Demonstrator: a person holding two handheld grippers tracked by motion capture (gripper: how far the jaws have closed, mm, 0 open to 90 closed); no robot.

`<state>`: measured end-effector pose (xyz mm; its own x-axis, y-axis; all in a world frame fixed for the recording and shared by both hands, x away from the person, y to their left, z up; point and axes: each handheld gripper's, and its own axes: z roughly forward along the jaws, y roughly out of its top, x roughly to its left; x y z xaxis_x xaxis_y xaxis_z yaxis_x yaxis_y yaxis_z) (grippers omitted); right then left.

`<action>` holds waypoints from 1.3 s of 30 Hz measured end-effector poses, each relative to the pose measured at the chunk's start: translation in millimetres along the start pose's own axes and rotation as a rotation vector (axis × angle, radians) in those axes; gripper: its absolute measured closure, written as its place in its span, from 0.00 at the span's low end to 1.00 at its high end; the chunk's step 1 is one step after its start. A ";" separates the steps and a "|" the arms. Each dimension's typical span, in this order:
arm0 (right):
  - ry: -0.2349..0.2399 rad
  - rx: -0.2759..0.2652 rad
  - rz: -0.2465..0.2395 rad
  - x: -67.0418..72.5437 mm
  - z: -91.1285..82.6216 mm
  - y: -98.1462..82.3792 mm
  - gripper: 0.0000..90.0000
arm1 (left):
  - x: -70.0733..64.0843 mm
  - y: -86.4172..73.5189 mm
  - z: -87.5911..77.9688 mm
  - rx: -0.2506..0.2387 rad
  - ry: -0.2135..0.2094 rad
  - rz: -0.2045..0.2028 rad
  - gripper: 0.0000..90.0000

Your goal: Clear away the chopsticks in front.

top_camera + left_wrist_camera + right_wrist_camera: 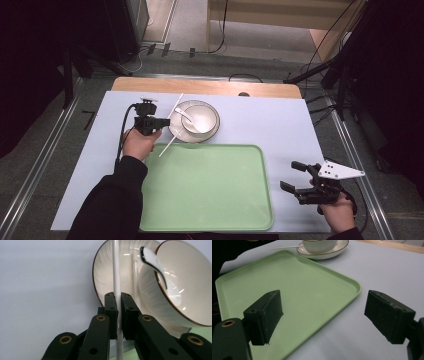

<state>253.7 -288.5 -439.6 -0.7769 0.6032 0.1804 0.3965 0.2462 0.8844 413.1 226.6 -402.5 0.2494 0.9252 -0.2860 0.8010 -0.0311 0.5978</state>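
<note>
My left gripper (166,121) (118,296) is shut on a thin white chopstick (116,270) at the left rim of a white plate (213,136) (103,275). The held chopstick (176,105) runs up past the rim. A white bowl (202,119) (180,297) stands on the plate with a white spoon (185,114) (153,262) leaning in it. A second white stick (168,144) (135,282) lies from the plate towards the tray. My right gripper (290,175) (323,312) hovers open over the cloth, right of the green tray (210,190) (287,287), holding nothing.
A pale lilac cloth (270,125) covers the table, with a wooden edge (205,86) at the back. The tray sits at the front centre. The bowl (318,246) and plate (338,248) stand beyond its far corner. Metal rails and cables run along both sides on the floor.
</note>
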 end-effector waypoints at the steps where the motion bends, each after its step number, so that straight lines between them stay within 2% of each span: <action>1: 0.000 -0.002 -0.002 -0.1 0.3 0.2 0.17 | 0.2 0.6 -4.8 -0.006 -0.003 0.003 0.95; 5: 0.005 0.001 -0.003 0.6 1.1 1.1 0.17 | -5.8 2.0 -24.3 -0.028 -0.016 0.029 0.95; 8: 0.010 0.001 -0.009 0.4 2.1 1.5 0.17 | -17.6 -0.4 -37.8 -0.040 -0.031 0.067 0.95; 10: 0.011 0.002 -0.008 0.5 2.4 1.7 0.17 | -27.8 -4.8 -45.8 -0.038 -0.038 0.104 0.95; 14: 0.016 0.002 -0.011 0.7 2.7 1.9 0.17 | -43.8 -18.5 -59.5 -0.067 -0.086 0.137 0.95; 16: 0.016 0.003 -0.012 0.8 2.8 2.0 0.17 | -52.4 -29.1 -61.8 -0.054 -0.114 0.155 0.95; 19: 0.018 0.001 -0.011 0.9 3.3 2.2 0.17 | -59.5 -44.1 -62.6 -0.038 -0.146 0.169 0.95; 21: 0.018 0.000 -0.013 0.7 3.5 2.4 0.17 | -60.7 -54.3 -62.9 -0.013 -0.203 0.152 0.95; 23: 0.018 0.002 -0.014 0.8 3.6 2.6 0.17 | -63.0 -64.3 -62.8 0.014 -0.226 0.159 0.95; 25: 0.018 0.004 -0.013 1.0 3.6 2.6 0.17 | -65.5 -74.4 -63.5 0.025 -0.214 0.183 0.95; 27: 0.018 0.005 -0.013 1.0 3.7 2.6 0.17 | -66.7 -83.0 -64.7 0.050 -0.220 0.197 0.95; 31: 0.019 0.007 -0.015 1.2 4.1 2.6 0.17 | -68.9 -102.8 -62.8 0.066 -0.245 0.217 0.95; 33: 0.020 0.006 -0.016 1.3 4.4 2.7 0.17 | -71.9 -113.0 -58.3 0.086 -0.255 0.216 0.95; 35: 0.022 0.005 -0.015 1.8 4.4 2.9 0.17 | -76.7 -120.5 -51.6 0.112 -0.254 0.236 0.95; 39: 0.023 0.007 -0.016 1.7 4.8 2.9 0.17 | -82.7 -127.4 -36.6 0.157 -0.248 0.258 0.95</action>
<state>255.9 -283.2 -438.8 -0.7942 0.5814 0.1766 0.3874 0.2606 0.8843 270.6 167.9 -427.6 0.5623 0.7605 -0.3247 0.7635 -0.3266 0.5571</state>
